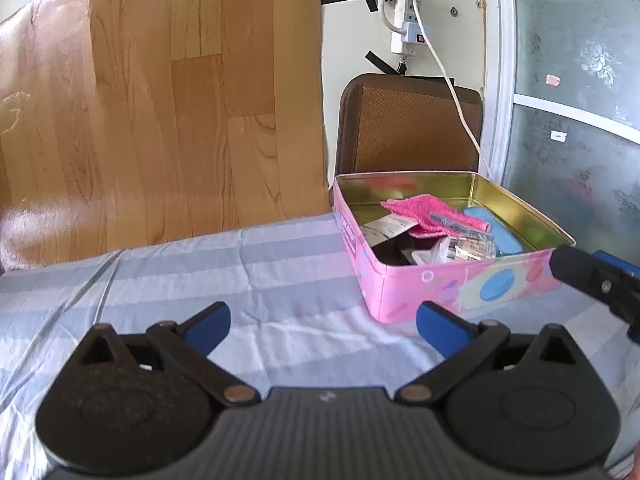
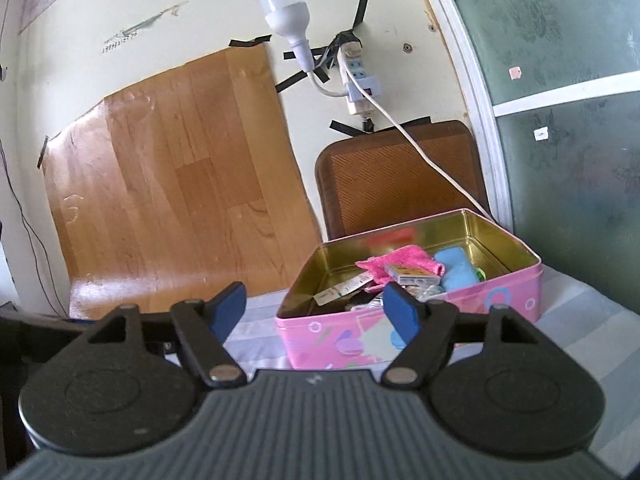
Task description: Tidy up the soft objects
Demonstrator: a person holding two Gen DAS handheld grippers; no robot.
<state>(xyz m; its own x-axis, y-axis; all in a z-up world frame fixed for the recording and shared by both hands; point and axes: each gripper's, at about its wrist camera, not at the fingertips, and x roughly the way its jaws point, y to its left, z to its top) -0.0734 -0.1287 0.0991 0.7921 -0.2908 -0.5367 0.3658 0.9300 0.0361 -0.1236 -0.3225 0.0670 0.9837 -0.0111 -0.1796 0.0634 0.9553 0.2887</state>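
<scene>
Pink cloth [image 1: 424, 210] lies crumpled inside the pink tin box [image 1: 460, 288], draped over mixed small items, w/ a small flat packet on top of it. Blue soft item [image 1: 494, 232] sits just beside the cloth, on the right-hand side of the tin. Tin is open-topped, gold inside, resting on a striped grey-blue sheet [image 1: 248, 276] toward the back right corner.

Left gripper [image 1: 323, 320]: jaws spread wide apart, nothing between them, over bare sheet, to the left of the tin. Right gripper [image 2: 314, 312]: jaws apart, nothing between them, in front of the tin's near wall; contact w/ tin can't be judged.

Behind tin: brown woven cushion [image 1: 412, 124] upright against the wall. Above it a power strip [image 2: 358, 80] taped to the wall, w/ a white bulb [image 2: 286, 16] on a bent neck and a white cord [image 1: 452, 88] running down behind the tin. Wood-grain sheet [image 1: 160, 100] taped to the wall at left. Frosted glass door [image 1: 576, 80] at right.
</scene>
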